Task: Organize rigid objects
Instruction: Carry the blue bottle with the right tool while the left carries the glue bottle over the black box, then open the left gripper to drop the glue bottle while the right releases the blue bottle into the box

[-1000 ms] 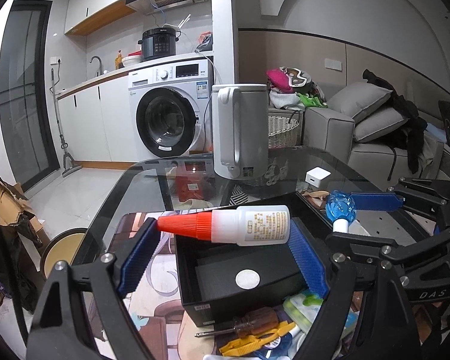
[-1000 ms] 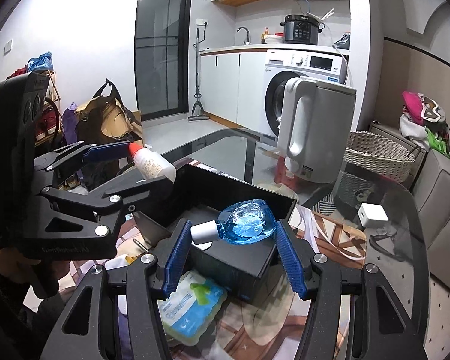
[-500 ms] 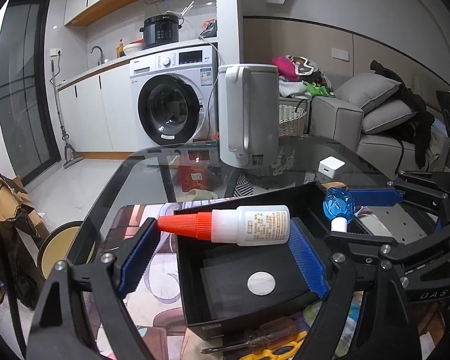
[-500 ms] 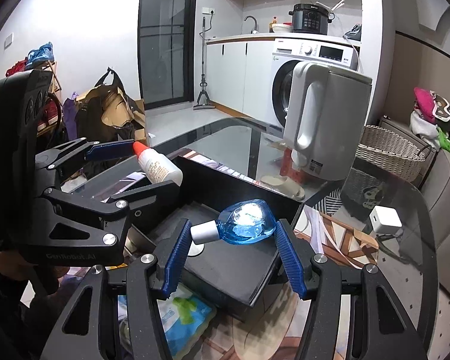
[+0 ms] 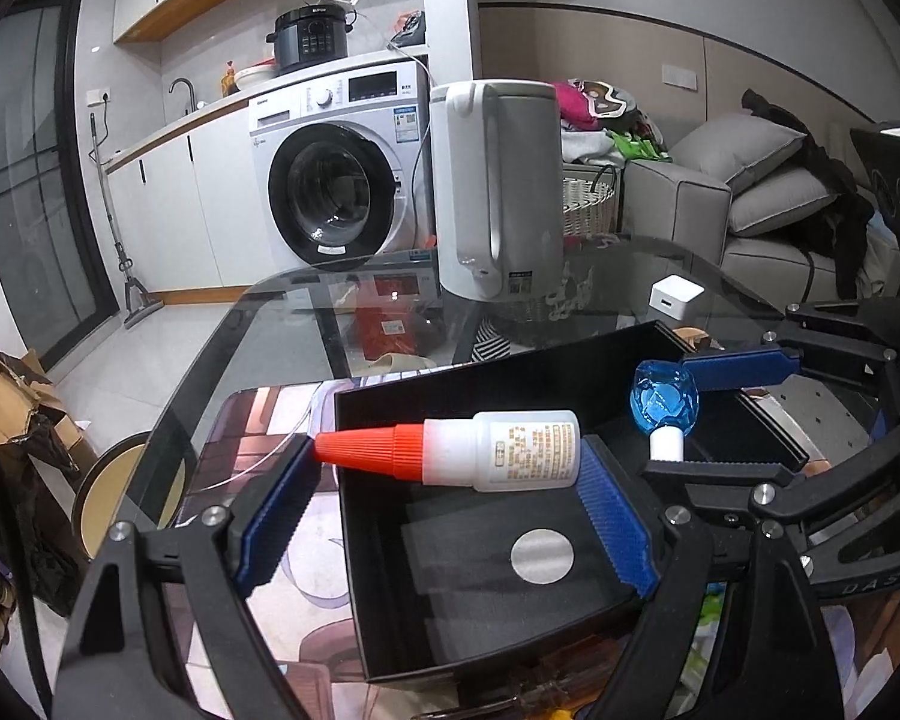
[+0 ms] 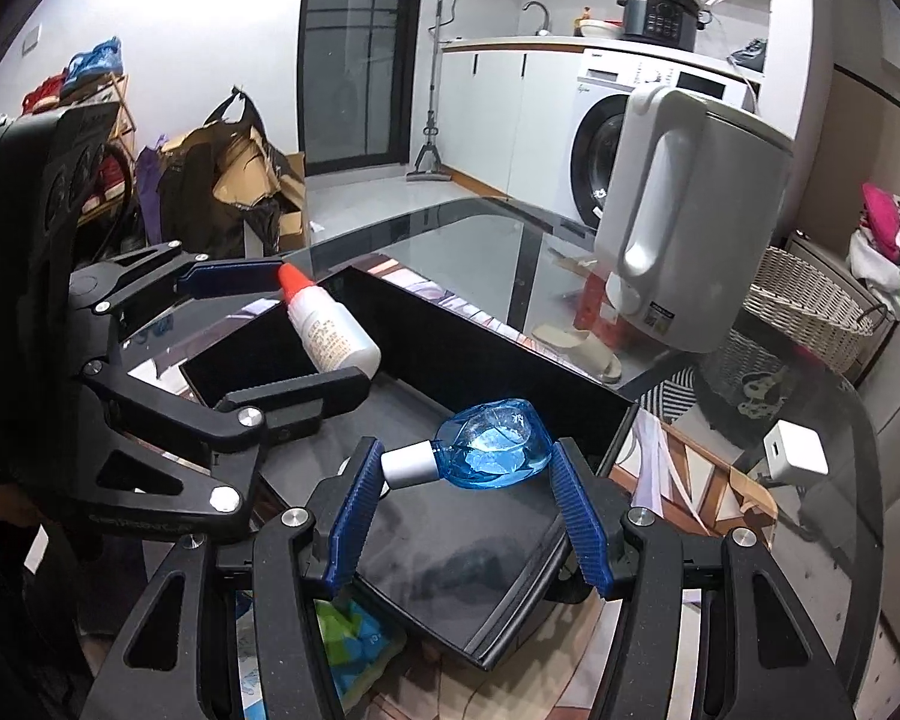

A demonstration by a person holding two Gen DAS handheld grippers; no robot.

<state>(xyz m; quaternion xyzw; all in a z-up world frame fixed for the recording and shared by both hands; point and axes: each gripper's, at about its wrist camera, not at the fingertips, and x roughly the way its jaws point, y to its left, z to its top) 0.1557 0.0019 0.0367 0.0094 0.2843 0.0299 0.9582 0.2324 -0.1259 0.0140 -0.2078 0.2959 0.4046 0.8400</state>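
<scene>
A lived-in home, kitchen and lounge in one room: a washing machine (image 5: 336,192) under the counter, a cooker (image 5: 312,39) on top, a grey sofa (image 5: 744,204), a laundry basket (image 6: 810,306), a glass table (image 5: 282,324) with a kettle (image 5: 498,186).

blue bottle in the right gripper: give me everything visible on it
The blue bottle is small and rounded, of clear faceted blue plastic or glass, with a white cylindrical cap. It lies roughly horizontal, clamped end to end in the right gripper: cap against one blue ribbed pad, base against the other. It hangs above the open black box, touching only the pads. Whether liquid is inside cannot be told.
</scene>
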